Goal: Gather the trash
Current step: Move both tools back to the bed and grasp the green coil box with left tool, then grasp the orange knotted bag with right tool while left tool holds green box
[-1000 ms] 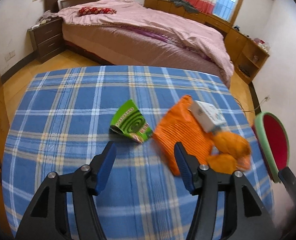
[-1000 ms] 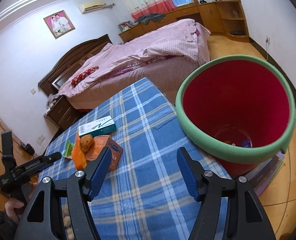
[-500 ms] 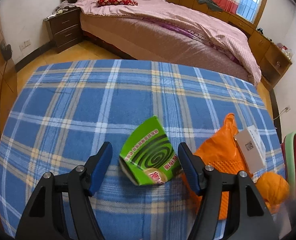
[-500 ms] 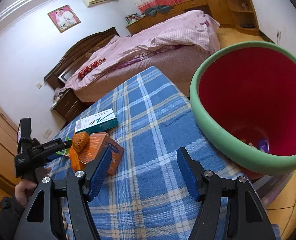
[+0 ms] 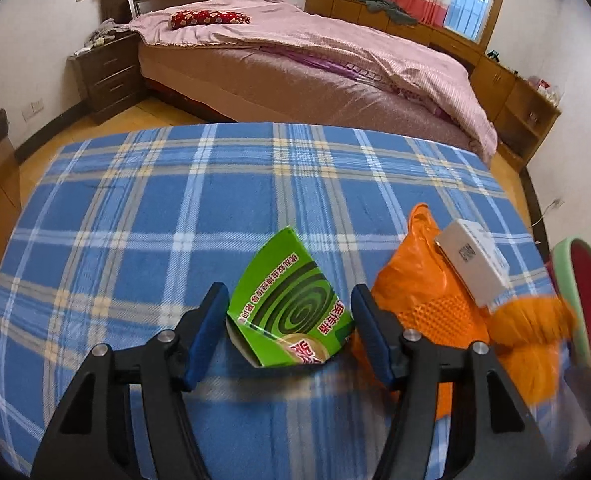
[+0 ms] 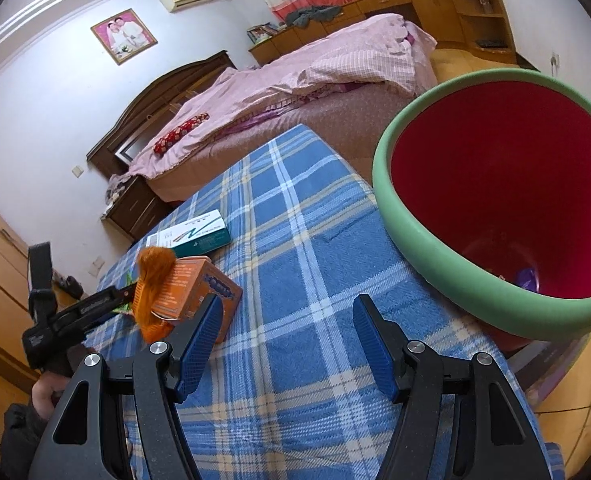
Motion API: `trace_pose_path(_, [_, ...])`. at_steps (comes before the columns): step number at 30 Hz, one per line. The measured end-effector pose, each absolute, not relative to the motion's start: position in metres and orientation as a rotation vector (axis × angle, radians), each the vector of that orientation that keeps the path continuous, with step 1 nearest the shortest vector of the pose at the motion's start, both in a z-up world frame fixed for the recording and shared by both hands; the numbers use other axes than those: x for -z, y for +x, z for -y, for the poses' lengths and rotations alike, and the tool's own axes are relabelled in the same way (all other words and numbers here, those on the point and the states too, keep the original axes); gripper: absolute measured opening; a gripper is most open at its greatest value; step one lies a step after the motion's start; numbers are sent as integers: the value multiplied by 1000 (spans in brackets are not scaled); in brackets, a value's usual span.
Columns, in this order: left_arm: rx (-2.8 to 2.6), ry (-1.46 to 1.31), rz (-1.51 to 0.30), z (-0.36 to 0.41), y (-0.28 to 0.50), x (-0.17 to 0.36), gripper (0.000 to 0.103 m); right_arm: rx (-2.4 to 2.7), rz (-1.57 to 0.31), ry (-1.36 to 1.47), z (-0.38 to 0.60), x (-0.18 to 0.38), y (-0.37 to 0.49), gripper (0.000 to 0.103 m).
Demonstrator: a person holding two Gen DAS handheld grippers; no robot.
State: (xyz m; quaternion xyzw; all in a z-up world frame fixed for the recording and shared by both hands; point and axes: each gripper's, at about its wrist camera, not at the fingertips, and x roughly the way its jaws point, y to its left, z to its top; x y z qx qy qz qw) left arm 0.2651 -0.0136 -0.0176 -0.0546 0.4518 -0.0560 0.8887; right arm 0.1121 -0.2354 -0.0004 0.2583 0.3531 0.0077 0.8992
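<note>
Jaws on my left gripper [image 5: 289, 312] stand released, straddling the green coil box [image 5: 291, 304] without visibly touching it; right gripper [image 6: 287, 330] jaws also released, over bare blue plaid tablecloth [image 6: 295, 220]. Red bin [image 6: 507, 184], green-rimmed, sits beside the tablecloth's edge; small scraps lie at its bottom. Orange bag [image 5: 423, 292] lies just right of the coil box, with a white carton [image 5: 471, 266] resting on it.

Left gripper [image 5: 289, 330] and right gripper [image 6: 285, 338] both have fingers spread wide, holding nothing.
</note>
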Motion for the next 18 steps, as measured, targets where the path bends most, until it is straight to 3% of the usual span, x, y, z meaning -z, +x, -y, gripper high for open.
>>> trace_pose_path(18, [71,-319,-874,-61,216,12,64,-84,-768,344,165,-43,146,69])
